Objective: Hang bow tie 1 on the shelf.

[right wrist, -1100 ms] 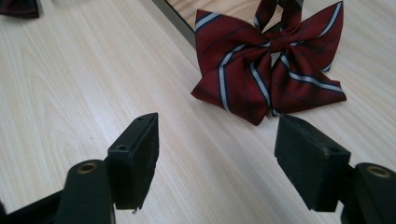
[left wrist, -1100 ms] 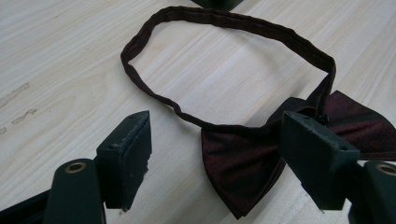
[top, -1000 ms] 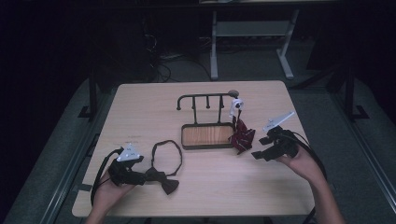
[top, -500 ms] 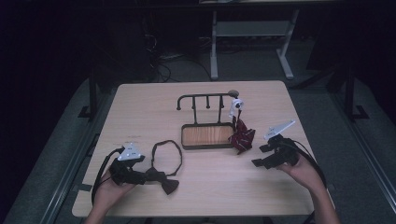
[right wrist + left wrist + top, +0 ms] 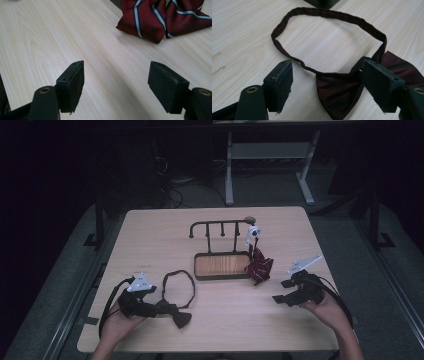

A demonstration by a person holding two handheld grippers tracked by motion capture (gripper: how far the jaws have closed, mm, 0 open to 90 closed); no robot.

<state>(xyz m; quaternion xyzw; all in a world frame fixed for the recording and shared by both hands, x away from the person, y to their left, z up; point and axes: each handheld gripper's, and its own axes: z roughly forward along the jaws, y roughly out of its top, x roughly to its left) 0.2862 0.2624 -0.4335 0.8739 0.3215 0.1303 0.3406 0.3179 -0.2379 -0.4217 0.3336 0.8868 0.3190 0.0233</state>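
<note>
Dark bow tie (image 5: 342, 90) lies framed, ungripped, between spread left gripper (image 5: 328, 82) jaws; right gripper (image 5: 117, 77) is held spread; closing on 1 wing is judged next.

this looks like a lab or recording studio rather than a home: a plain wooden desk (image 5: 150, 235) stands alone on grey carpet (image 5: 360, 260) in a dark room, with loose cables (image 5: 170, 190) on the floor behind it and the metal legs of another desk (image 5: 230, 175) beyond.
</note>
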